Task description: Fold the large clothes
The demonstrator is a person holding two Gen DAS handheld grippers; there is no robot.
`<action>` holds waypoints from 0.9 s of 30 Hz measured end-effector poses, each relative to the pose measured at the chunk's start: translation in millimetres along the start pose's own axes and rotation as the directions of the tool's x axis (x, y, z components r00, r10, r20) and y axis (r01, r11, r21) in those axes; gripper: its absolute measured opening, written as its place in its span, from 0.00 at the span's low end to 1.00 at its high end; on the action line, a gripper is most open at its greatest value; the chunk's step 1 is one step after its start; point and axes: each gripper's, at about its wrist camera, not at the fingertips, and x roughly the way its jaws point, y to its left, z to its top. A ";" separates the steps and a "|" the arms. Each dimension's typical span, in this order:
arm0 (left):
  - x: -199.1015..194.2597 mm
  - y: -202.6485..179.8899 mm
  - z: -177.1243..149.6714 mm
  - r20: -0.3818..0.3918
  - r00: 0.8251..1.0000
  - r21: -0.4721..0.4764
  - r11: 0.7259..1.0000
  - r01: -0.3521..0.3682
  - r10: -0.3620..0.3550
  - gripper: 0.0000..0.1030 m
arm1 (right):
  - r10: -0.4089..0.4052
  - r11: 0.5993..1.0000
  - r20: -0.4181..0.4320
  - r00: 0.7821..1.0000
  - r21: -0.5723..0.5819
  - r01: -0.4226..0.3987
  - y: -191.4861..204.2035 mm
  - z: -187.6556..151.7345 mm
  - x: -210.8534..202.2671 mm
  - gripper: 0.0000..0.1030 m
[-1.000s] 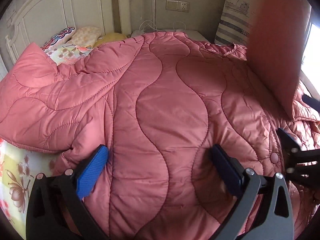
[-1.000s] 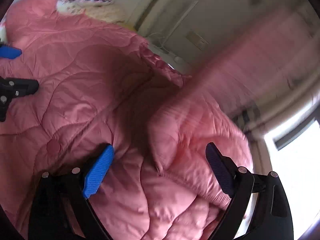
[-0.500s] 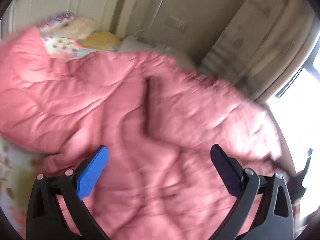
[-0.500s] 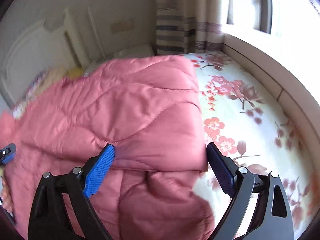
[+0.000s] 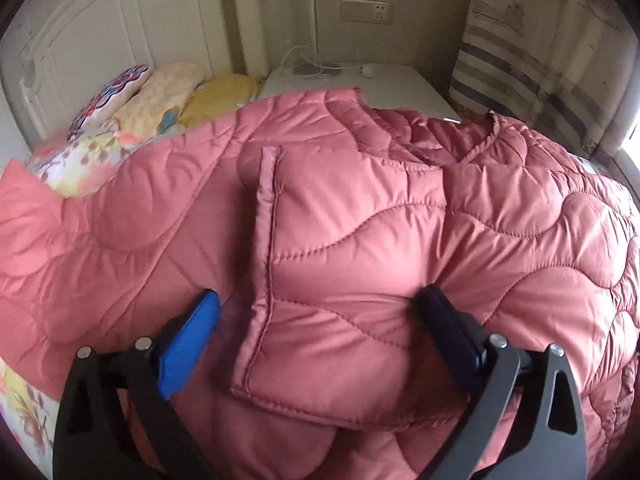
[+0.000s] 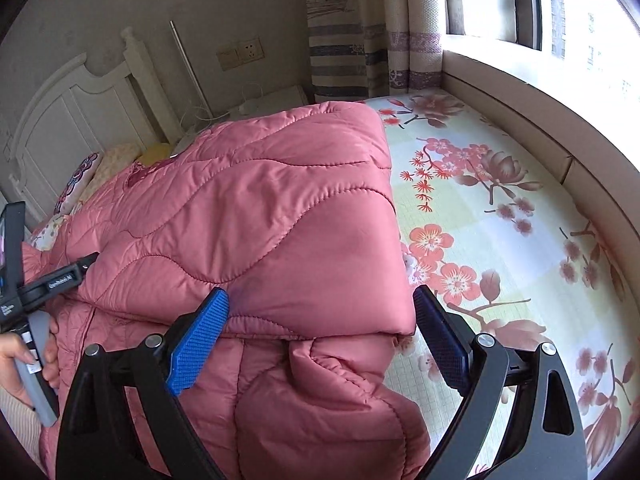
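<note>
Across the flowered bed [image 6: 500, 208] lies the pink quilted coat [image 6: 256, 216], its length running from lower frame toward the upper-left headboard [image 6: 68, 120]; one sleeve [image 5: 344, 264] is folded across it. Both grippers hover wide open, gripping nothing (the left gripper [image 5: 320, 332] nearer that sleeve, the right gripper [image 6: 320, 332] over the folded edge).

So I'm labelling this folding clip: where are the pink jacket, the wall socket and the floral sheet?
pink jacket [image 6: 280, 216], right wrist view, folded-over top panel.
wall socket [image 5: 366, 10], left wrist view, plate middle.
floral sheet [image 6: 500, 240], right wrist view, bare part.
</note>
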 end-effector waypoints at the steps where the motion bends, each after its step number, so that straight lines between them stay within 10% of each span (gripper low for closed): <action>1: -0.1 0.2 -1.3 0.004 1.000 0.001 1.000 -0.004 0.004 0.97 | 0.003 1.000 0.001 1.000 0.002 -0.003 -0.8 0.1 -0.7 0.86; 10: -9.7 12.6 -12.4 0.016 1.000 -0.047 0.999 0.015 -0.014 0.98 | 0.062 0.995 0.240 0.969 0.060 -0.078 -14.9 8.7 -53.0 0.81; 14: -7.7 15.1 -11.1 0.015 0.999 -0.061 0.998 0.032 -0.031 0.98 | 0.070 0.988 0.195 0.978 -0.145 -0.042 24.0 26.5 -47.0 0.73; 18: -7.7 18.8 -12.3 0.016 0.999 -0.064 0.997 0.038 -0.037 0.98 | 0.010 0.977 -0.073 0.997 -0.213 -0.025 34.0 23.1 17.8 0.73; 27: -6.2 18.7 -12.4 0.014 0.999 -0.066 0.997 0.043 -0.042 0.98 | 0.030 0.987 0.064 0.998 -0.160 -0.019 20.5 67.6 -2.8 0.73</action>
